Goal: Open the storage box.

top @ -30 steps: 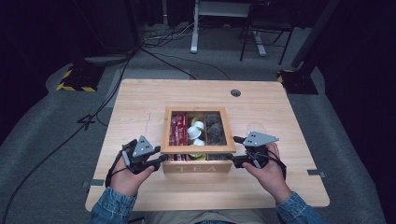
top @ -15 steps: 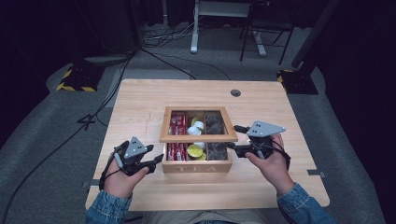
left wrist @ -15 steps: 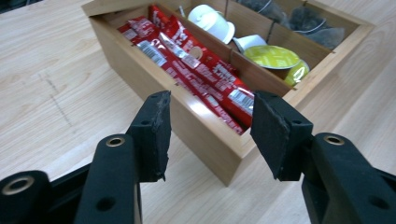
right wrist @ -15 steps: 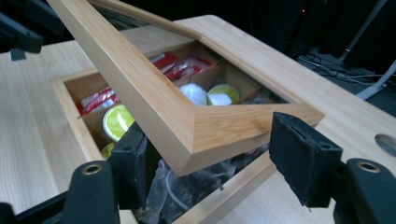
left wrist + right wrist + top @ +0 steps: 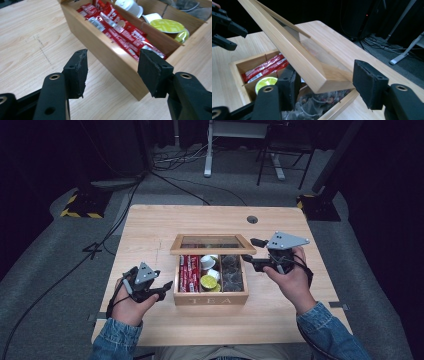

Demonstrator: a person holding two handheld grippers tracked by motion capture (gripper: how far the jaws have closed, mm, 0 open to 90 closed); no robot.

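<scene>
A wooden tea box (image 5: 210, 299) stands mid-table with its glass-paned lid (image 5: 212, 251) tilted up. Inside lie red packets (image 5: 189, 272), white cups (image 5: 207, 262), a yellow-green capsule (image 5: 209, 281) and dark tea bags (image 5: 231, 270). My right gripper (image 5: 252, 251) is at the lid's right corner. Its jaws have just been closing, and in the right gripper view (image 5: 327, 82) they are shut on the lid (image 5: 287, 47). My left gripper (image 5: 164, 290) sits left of the box. Its jaws have just been opening and stand open (image 5: 112, 70), with the box wall (image 5: 107, 55) just beyond and nothing between the pads.
The light wooden table (image 5: 150, 235) has a round cable hole (image 5: 252, 219) at the back right. Grey floor with cables (image 5: 165, 175) and desk legs (image 5: 207, 150) lies behind it. There is bare tabletop on both sides of the box.
The lid has swung up from flat on the box to tilted, and my right gripper has risen with it. My left gripper has opened and drawn slightly away from the box's left front corner.
</scene>
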